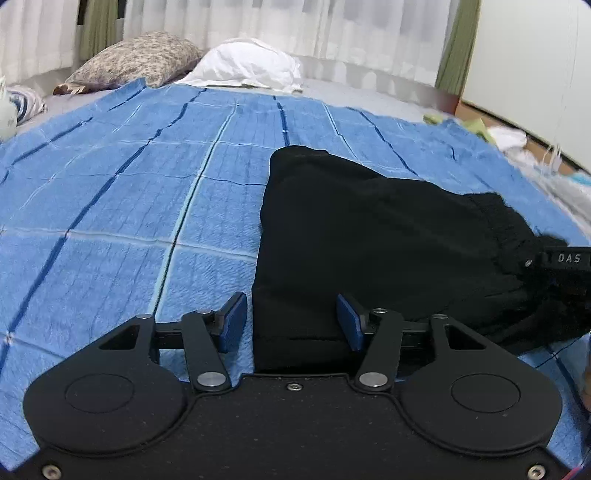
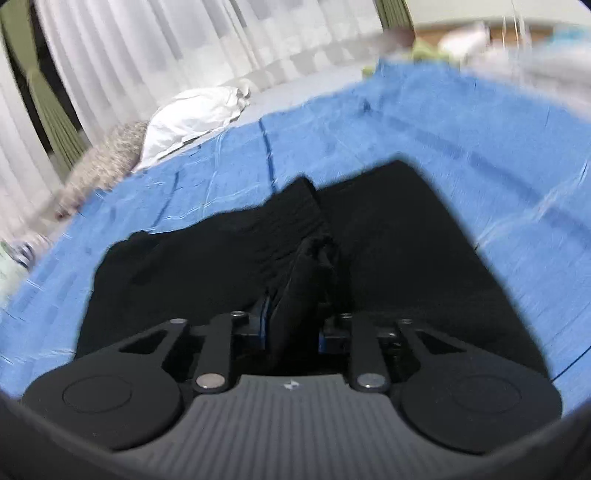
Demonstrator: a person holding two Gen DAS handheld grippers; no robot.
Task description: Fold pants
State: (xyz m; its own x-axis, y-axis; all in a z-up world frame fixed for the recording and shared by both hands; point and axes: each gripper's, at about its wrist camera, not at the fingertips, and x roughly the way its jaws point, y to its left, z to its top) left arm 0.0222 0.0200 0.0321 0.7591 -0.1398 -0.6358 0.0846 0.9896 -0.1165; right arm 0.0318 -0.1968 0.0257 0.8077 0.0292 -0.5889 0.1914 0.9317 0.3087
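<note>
Straddling the near hem of the black fabric pants (image 1: 369, 240), the left gripper (image 1: 291, 325) has its blue-padded fingers (image 1: 234, 321) standing apart: the left pad sits just off the cloth's edge over the bedspread, the right pad rests over the black cloth, and neither visibly presses on it. The pants lie flat and doubled on the bed, running away from this gripper, with the gathered elastic waistband (image 1: 506, 229) off to the right. There a black part of the other gripper, with white letters on it, shows at the frame's edge.

In the right wrist view, the right gripper (image 2: 291, 325) has its fingers (image 2: 262, 321) drawn close together, clamped on a raised fold of the black pants (image 2: 406, 258) that stands up between the blue pads. The rest of the cloth spreads to both sides of the pinch, ribbed waistband (image 2: 291, 214) just ahead. This view is blurred.

Under the pants lies a blue quilted bedspread (image 1: 129, 221) with dark and pale stripes, covering most of the bed. At its far end rest a white pillow (image 1: 247, 66) and, beside it, a speckled grey-brown pillow (image 1: 136, 59). White sheer curtains (image 1: 295, 26) with green drapes hang behind. Off the bed's right side, small pale and green items lie on the floor, too blurred to identify.
</note>
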